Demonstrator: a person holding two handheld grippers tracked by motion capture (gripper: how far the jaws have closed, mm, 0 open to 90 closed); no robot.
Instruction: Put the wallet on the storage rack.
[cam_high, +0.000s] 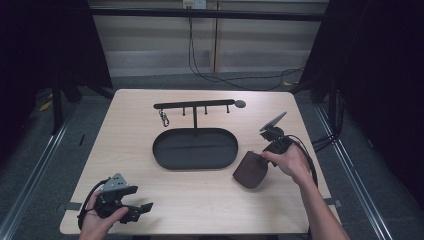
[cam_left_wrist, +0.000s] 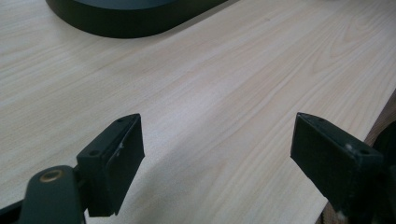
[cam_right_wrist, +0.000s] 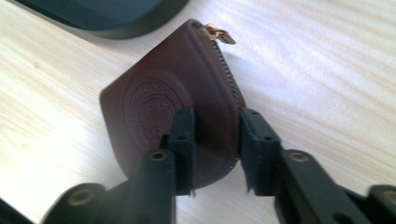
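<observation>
Your right gripper (cam_high: 262, 162) is closed on the brown leather pouch (cam_high: 250, 173); in the right gripper view its two black jaws pinch the rounded edge of the pouch (cam_right_wrist: 187, 88) from both sides, close to the zipper line; the pouch is lifted on its edge and tilted, with a round embossed stamp on its face and a small golden zipper pull (cam_right_wrist: 219, 33) at the far end. In the high view the pouch is on the right part of the wooden table (cam_high: 210, 200), just beside the right end of the black oval tray (cam_high: 195, 148); I cannot tell if its lower edge touches the table.

Your left gripper (cam_high: 135, 212) is near the front left corner of the table, low over the wood; its jaws stand wide apart and between them is only bare table (cam_left_wrist: 215, 116); the rim of the tray (cam_left_wrist: 135, 25) appears at the top of the left gripper view.

Behind the tray a black stand with a horizontal bar (cam_high: 194, 105) rises; a small metal chain (cam_high: 164, 118) hangs from its left part.
</observation>
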